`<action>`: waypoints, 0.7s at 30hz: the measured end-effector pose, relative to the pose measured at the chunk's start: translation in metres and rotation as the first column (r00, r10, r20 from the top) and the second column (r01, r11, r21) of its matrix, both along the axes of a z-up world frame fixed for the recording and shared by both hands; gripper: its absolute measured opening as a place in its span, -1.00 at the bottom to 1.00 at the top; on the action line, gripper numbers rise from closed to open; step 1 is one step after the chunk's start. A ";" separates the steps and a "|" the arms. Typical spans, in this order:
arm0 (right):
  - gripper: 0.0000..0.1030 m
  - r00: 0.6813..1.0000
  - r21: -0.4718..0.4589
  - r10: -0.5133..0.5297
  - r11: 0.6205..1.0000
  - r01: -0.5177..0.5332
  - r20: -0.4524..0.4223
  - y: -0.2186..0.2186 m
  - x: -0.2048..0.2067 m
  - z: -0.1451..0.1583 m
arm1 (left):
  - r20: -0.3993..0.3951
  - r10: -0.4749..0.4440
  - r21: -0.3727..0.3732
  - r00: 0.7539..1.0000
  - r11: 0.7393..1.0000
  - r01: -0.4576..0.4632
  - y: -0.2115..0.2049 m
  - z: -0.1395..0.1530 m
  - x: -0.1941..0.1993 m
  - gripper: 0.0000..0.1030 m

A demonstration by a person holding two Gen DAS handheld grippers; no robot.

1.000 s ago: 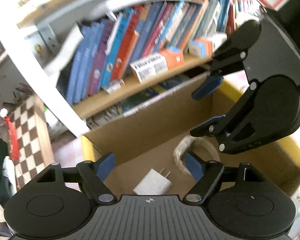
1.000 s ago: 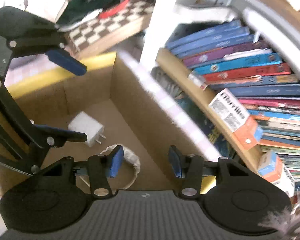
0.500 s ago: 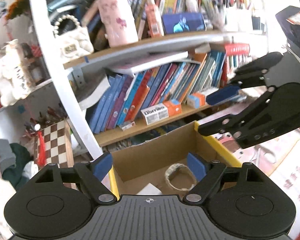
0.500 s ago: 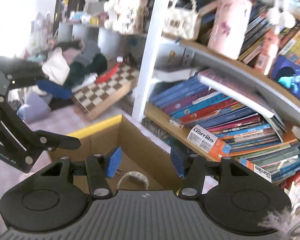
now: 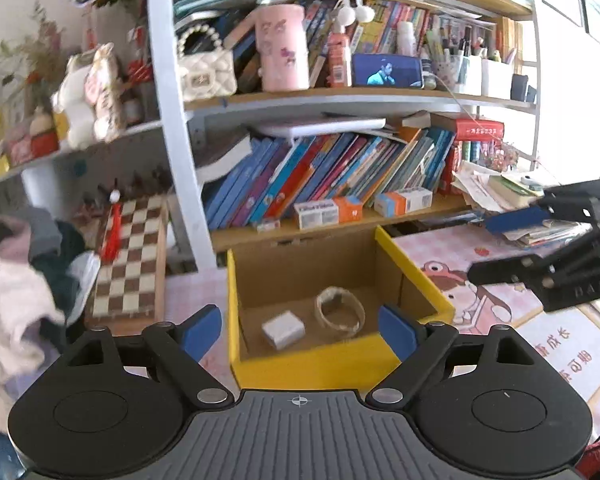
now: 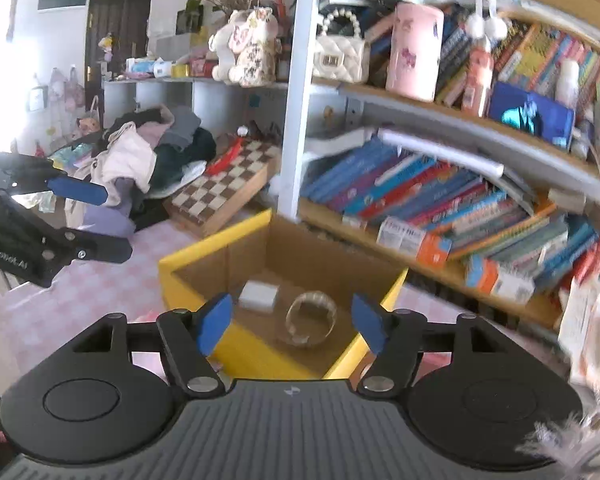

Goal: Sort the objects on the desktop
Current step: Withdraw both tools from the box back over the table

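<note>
Charger (image 5: 283, 329) and bracelet (image 5: 339, 312) lie side by side in the box (image 5: 312, 364) — below and ahead of both tongs. Left tongs (image 5: 300, 330) and right tongs (image 6: 292, 322) are both empty, jaws opening — neither clearly nearer.

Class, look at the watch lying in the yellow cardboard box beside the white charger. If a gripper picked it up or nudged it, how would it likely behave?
The watch is a closed, thin band loop, so it would probably flex rather than stay stiff when pinched. It looks light beside the charger, likely sliding on the box floor. Lying tilted, it may flop flat rather than roll.
</note>
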State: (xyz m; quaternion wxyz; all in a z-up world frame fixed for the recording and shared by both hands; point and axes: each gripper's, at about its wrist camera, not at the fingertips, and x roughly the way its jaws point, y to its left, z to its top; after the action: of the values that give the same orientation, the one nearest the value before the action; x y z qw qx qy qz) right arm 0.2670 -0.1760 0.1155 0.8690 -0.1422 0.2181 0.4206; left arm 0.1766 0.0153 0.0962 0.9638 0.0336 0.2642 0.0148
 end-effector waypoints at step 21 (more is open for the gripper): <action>0.76 0.985 -0.203 -0.037 0.979 0.002 -0.169 0.001 -0.072 -0.101 | -0.188 0.096 0.009 0.978 0.995 -0.096 0.001 -0.080 -0.057 0.79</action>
State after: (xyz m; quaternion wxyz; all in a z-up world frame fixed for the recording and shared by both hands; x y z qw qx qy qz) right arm 0.1949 -0.1746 0.0148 0.8322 -0.1905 0.3353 0.3983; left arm 0.1194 0.0163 0.0167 0.9327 0.0219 0.3552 0.0579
